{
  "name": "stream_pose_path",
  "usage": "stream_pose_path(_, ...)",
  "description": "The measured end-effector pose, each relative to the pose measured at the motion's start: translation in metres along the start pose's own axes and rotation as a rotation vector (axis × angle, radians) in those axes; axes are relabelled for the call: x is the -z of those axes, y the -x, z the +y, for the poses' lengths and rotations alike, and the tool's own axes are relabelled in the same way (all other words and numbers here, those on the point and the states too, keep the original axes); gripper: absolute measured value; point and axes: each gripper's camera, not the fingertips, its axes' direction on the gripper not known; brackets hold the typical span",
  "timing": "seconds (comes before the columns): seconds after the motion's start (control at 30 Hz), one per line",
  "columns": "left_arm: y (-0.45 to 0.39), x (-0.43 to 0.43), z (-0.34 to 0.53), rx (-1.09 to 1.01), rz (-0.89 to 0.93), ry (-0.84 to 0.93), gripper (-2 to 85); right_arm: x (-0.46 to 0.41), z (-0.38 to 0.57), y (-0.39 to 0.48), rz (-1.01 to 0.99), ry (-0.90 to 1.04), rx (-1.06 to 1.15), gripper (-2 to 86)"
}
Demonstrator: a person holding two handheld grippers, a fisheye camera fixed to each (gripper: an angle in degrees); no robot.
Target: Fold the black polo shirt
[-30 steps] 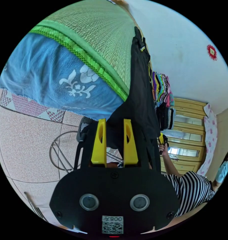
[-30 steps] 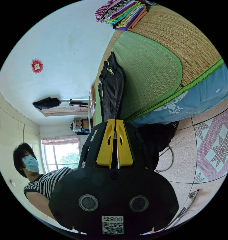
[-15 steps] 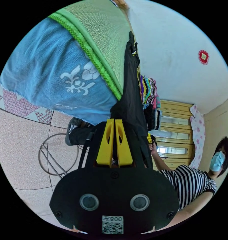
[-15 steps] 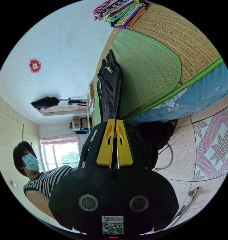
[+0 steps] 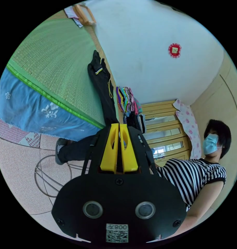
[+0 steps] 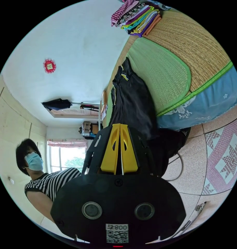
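Both grippers pinch the black polo shirt at the bed's edge.

The left gripper and the right gripper each have their yellow jaws pressed together on the black polo shirt, which stretches across the green woven mat toward the wall, near a stack of folded clothes.

In the left gripper view the left gripper, a black body with two yellow plastic jaws, has its jaws pressed together, tips meeting on dark cloth. In the right gripper view the right gripper, built alike, also has its jaws closed tip to tip against dark cloth. The person, in a black-and-white striped short-sleeved top, stands beside the left gripper, one bare upper arm reaching toward the camera
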Motion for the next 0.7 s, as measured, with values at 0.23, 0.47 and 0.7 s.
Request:
stream_pose_path(0.23, -0.006, -0.002, 0.000, 0.018, 0.004, 0.013, 0.2, -0.015, 0.008, -0.043, 0.194, -0.012, -0.110, 3.8)
stream_pose_path(0.47, -0.013, -0.005, -0.001, 0.061, -0.032, 0.040, 0.1, -0.042, 0.000, -0.081, 0.214, 0.024, -0.168, 8.5)
stream_pose_path(0.7, -0.023, -0.013, 0.000, 0.092, -0.060, 0.059, 0.1, -0.048, -0.003, -0.114, 0.016, -0.038, -0.206, 8.8)
